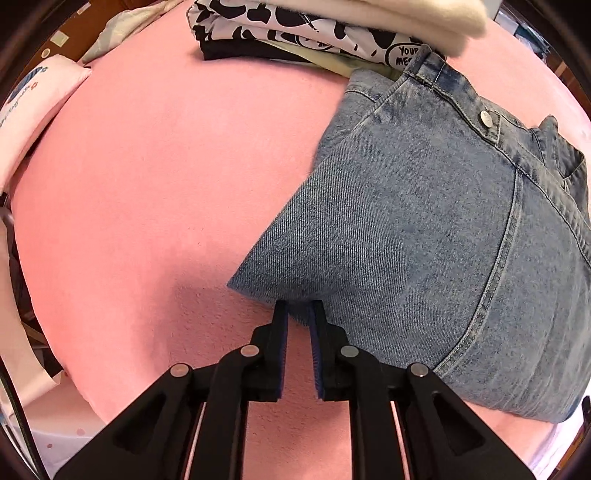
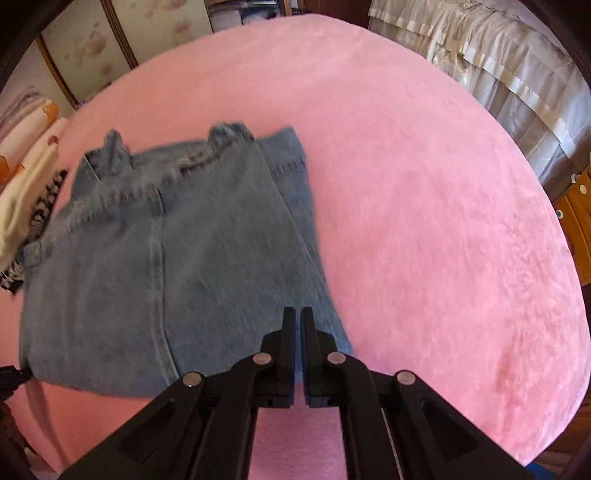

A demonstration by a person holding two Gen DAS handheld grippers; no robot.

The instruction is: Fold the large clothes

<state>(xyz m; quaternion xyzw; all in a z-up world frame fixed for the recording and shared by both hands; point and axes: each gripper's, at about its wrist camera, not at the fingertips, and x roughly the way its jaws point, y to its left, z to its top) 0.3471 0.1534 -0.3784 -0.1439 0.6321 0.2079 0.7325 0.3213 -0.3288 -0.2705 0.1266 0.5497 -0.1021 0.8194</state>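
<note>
A pair of blue jeans (image 1: 424, 221) lies folded on the pink blanket (image 1: 147, 221), waistband and metal button toward the far right. My left gripper (image 1: 300, 308) sits at the near folded edge with its jaws slightly apart; the denim edge lies between the fingertips. In the right wrist view the jeans (image 2: 147, 258) lie left of centre on the pink blanket (image 2: 424, 221). My right gripper (image 2: 299, 314) has its jaws nearly together over the jeans' near right corner; whether fabric is pinched I cannot tell.
A stack of folded clothes (image 1: 314, 29), black-and-white print under cream, sits at the far edge beside the jeans' waistband; it also shows in the right wrist view (image 2: 26, 199). A pale pink cushion (image 1: 33, 103) lies far left. Curtains (image 2: 498, 66) hang at the back right.
</note>
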